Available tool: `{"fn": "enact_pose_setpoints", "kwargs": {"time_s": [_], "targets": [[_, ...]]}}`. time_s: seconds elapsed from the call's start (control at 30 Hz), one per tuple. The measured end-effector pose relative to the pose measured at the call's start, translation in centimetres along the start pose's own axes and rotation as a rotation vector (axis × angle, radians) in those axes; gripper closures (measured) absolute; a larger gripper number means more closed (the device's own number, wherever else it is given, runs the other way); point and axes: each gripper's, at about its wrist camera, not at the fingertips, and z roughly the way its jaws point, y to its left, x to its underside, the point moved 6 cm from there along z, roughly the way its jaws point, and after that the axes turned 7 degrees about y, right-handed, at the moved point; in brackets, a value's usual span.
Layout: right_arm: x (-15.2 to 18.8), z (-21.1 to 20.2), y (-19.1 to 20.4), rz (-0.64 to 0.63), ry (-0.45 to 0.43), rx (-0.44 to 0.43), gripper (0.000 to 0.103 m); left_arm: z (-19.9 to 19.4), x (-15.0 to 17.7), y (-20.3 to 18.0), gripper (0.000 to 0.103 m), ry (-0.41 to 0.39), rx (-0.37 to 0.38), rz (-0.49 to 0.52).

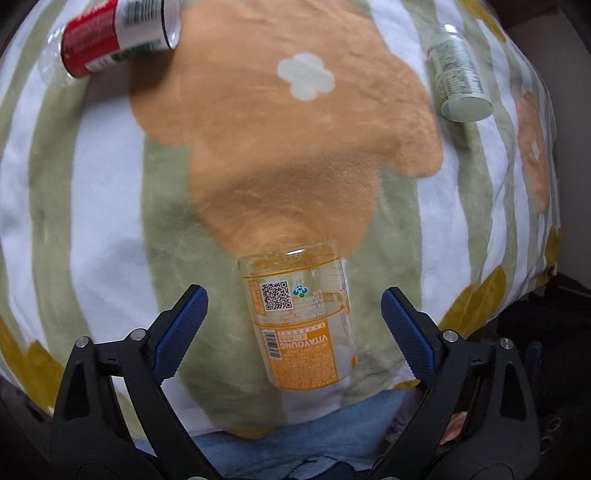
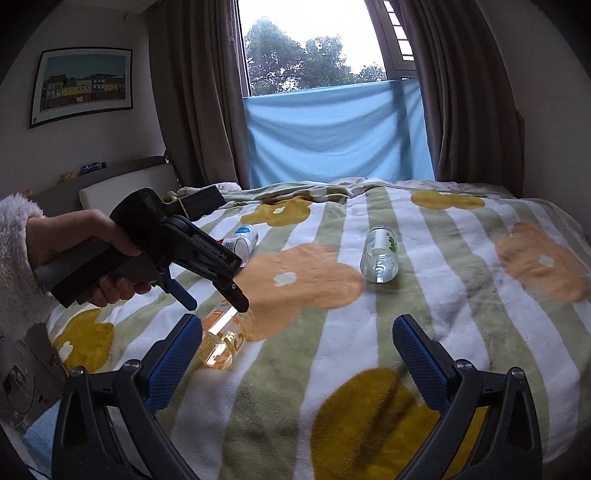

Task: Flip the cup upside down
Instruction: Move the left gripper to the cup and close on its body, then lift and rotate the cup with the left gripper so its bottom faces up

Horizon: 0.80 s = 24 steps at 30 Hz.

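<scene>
A clear plastic cup with an orange label [image 1: 301, 317] lies on its side on the flowered blanket [image 1: 110, 192], between the open blue-padded fingers of my left gripper [image 1: 294, 310], not touched by them. In the right wrist view the same cup [image 2: 225, 338] lies at lower left under the hand-held left gripper [image 2: 212, 293], which hovers just above it. My right gripper [image 2: 297, 341] is open and empty above the blanket [image 2: 461, 314], to the right of the cup.
A red-and-white labelled cup [image 1: 118, 35] lies on its side at far left, also in the right wrist view [image 2: 242, 240]. A green-labelled clear cup [image 1: 460, 75] lies at far right [image 2: 380, 254]. The bed edge is near; curtains and window stand behind.
</scene>
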Motion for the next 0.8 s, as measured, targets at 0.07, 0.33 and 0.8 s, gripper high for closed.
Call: {"fn": "enact_pose_setpoints", "kwargs": {"time_s": [0.07,0.33,0.8], "targets": [[0.2,0.3,-0.2,0.017,-0.001,-0.018,0.000,0.9,-0.2,-0.1,0.010,0.022,-0.028,-0.006],[1.0,0.5,-0.3,0.050,0.000,-0.066,0.000,3.6,-0.5,-1.0,0.035,0.071,-0.028,-0.019],[1.5,0.5,-0.3,0.084,0.011,-0.104,0.000,-1.9,1.8,-1.7,0.045,-0.323,0.022,0.028]]}}
